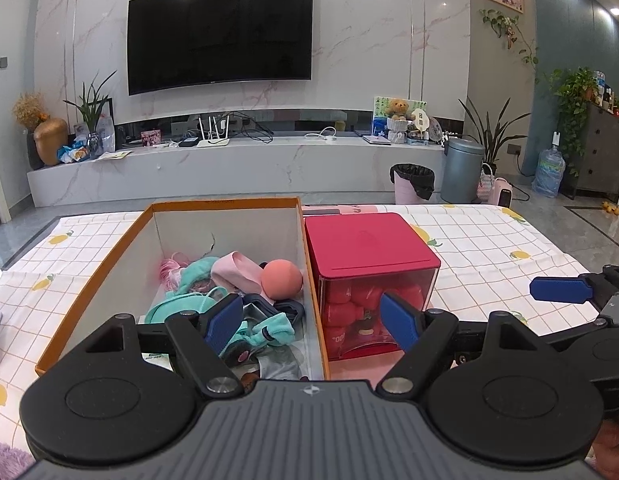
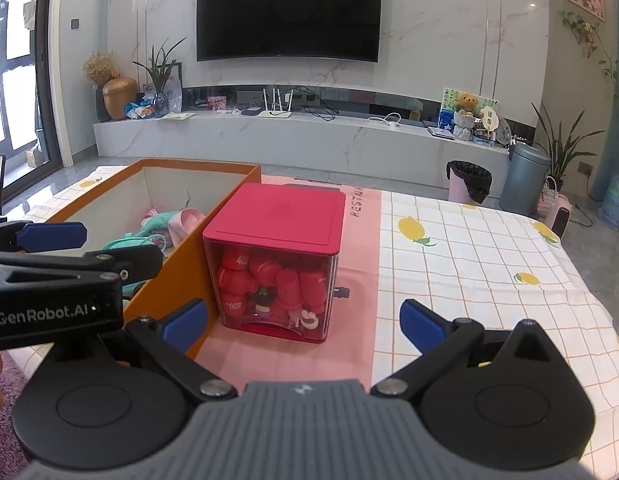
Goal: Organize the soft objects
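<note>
An orange cardboard box (image 1: pixel 97 280) with white inner walls stands on the table and holds soft things: a teal cloth (image 1: pixel 181 304), a pink band (image 1: pixel 233 270), a salmon ball (image 1: pixel 281 279) and dark straps (image 1: pixel 287 310). The box also shows in the right wrist view (image 2: pixel 181 268). My left gripper (image 1: pixel 311 320) is open and empty, above the box's near right corner. My right gripper (image 2: pixel 303 326) is open and empty, in front of a red-lidded clear cube (image 2: pixel 277 264). That cube (image 1: pixel 369 248) holds red bottle-shaped items.
The table carries a white lemon-print cloth (image 2: pixel 489 264) and a pink mat (image 2: pixel 357 240). Beyond it are a TV wall, a low marble console (image 1: pixel 237 168), a pink bin (image 1: pixel 411 184) and a grey bin (image 1: pixel 461 170). A purple rug (image 1: pixel 5 460) lies at lower left.
</note>
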Tool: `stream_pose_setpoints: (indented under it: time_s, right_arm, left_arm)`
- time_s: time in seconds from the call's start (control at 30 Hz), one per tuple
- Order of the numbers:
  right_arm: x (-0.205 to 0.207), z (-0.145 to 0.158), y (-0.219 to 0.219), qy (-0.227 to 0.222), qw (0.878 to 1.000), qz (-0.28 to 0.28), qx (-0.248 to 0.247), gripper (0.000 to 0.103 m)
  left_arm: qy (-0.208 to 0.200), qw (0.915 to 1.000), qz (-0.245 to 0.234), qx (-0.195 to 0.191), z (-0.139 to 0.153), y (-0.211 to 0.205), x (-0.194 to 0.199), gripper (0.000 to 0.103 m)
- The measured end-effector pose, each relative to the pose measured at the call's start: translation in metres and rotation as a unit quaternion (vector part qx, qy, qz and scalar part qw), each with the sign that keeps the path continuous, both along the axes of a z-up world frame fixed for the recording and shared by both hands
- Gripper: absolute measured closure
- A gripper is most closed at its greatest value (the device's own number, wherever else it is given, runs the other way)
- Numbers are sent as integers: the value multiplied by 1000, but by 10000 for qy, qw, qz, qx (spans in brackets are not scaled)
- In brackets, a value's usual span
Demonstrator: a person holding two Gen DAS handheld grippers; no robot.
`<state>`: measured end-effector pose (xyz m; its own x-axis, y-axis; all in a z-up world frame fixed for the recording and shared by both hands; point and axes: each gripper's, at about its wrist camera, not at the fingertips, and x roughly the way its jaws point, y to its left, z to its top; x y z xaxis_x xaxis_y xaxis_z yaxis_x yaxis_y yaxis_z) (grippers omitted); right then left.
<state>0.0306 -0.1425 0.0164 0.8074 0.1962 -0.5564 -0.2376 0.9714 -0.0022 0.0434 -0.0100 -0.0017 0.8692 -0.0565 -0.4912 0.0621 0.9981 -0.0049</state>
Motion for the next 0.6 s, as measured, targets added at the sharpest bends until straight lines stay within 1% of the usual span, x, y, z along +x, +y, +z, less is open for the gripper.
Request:
stream_pose_setpoints:
  time_s: [0.5,0.6]
  right_arm:
    - [1,-1,-1,48,10000,11,-9,3]
    - [1,-2,0,55,10000,33,-30,4]
  left_arm:
    - [-40,10000,8,49,-2,-2,0,11]
    - [-78,9999,-7,115,-1,-3,-2,11]
